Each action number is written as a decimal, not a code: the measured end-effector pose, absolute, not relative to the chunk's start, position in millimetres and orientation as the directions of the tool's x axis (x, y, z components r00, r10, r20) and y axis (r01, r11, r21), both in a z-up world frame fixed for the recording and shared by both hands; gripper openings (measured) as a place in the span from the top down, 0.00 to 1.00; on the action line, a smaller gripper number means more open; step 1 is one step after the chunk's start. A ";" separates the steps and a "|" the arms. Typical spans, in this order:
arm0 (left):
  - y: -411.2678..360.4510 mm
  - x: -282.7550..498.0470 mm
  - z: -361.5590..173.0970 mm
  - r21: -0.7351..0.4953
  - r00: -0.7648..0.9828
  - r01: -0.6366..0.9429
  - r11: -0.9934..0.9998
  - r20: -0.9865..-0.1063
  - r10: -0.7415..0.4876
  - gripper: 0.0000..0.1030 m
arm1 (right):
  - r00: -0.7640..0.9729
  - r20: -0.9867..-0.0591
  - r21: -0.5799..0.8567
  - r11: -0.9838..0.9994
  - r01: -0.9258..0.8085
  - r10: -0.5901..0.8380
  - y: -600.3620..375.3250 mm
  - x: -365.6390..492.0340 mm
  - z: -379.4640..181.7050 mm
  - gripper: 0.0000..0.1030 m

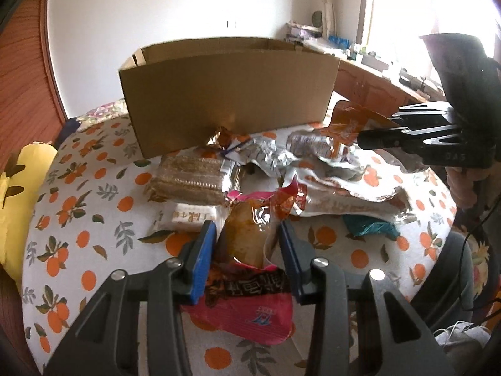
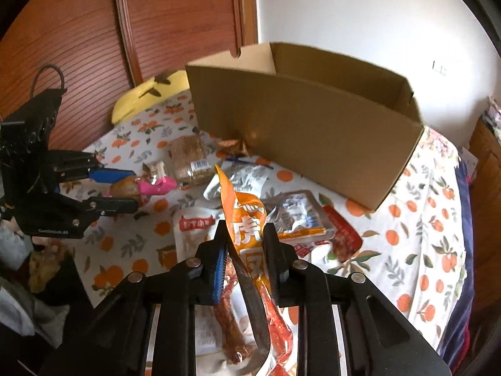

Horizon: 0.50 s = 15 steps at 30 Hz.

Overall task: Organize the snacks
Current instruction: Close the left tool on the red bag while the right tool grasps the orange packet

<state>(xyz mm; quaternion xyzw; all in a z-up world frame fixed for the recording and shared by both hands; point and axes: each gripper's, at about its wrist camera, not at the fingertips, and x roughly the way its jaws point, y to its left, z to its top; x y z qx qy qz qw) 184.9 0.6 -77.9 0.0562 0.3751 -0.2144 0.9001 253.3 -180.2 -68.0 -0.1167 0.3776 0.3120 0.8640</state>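
My left gripper [image 1: 247,227] is shut on a pink snack packet [image 1: 250,313] with a brown drumstick in its clear window. The packet hangs between the blue pads, just above the table. In the right wrist view the left gripper [image 2: 133,188] carries this pink packet [image 2: 156,186] at the left. My right gripper [image 2: 245,225] is shut on an orange packet [image 2: 241,200] of red chicken feet, whose top sticks up past the fingers. The left wrist view shows the right gripper [image 1: 375,127] holding that orange packet [image 1: 347,122]. An open cardboard box [image 1: 225,94] [image 2: 313,131] stands behind the snacks.
The orange-print tablecloth [image 1: 78,188] holds a cracker pack [image 1: 191,175], silver packets [image 1: 269,153], a white packet [image 1: 188,216] and a teal one [image 1: 369,228]. A red packet [image 2: 344,235] lies near the box. A yellow plush [image 2: 147,94] sits at the table's edge by wooden doors.
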 end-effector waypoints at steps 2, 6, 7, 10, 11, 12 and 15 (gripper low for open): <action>2.2 182.6 -71.7 -0.060 0.641 0.423 0.904 -0.685 -0.346 0.62 | 0.534 -0.715 0.023 0.779 -0.626 0.451 -180.1 250.3 -61.6 0.80; 2.6 181.0 -57.4 -0.065 0.667 0.419 0.905 -0.655 -0.356 0.62 | 0.552 -0.701 0.010 0.780 -0.626 0.452 -178.7 246.8 -50.8 0.80; 2.4 181.2 -53.1 -0.066 0.673 0.421 0.905 -0.646 -0.360 0.62 | 0.556 -0.698 0.007 0.780 -0.626 0.452 -178.5 246.2 -48.3 0.80; 1.3 183.6 -43.9 -0.067 0.687 0.424 0.903 -0.626 -0.369 0.62 | 0.570 -0.688 -0.006 0.783 -0.622 0.448 -178.8 245.4 -42.1 0.80; 0.8 184.5 -41.7 -0.066 0.690 0.425 0.903 -0.622 -0.370 0.62 | 0.572 -0.686 -0.006 0.783 -0.622 0.449 -179.7 245.6 -41.4 0.80; 0.3 186.2 -38.6 -0.062 0.697 0.423 0.904 -0.615 -0.369 0.62 | 0.577 -0.683 -0.009 0.785 -0.619 0.447 -180.3 246.1 -39.0 0.80; 0.9 191.6 -30.4 -0.065 0.710 0.421 0.905 -0.597 -0.373 0.62 | 0.591 -0.674 -0.017 0.791 -0.611 0.442 -181.5 247.7 -31.8 0.80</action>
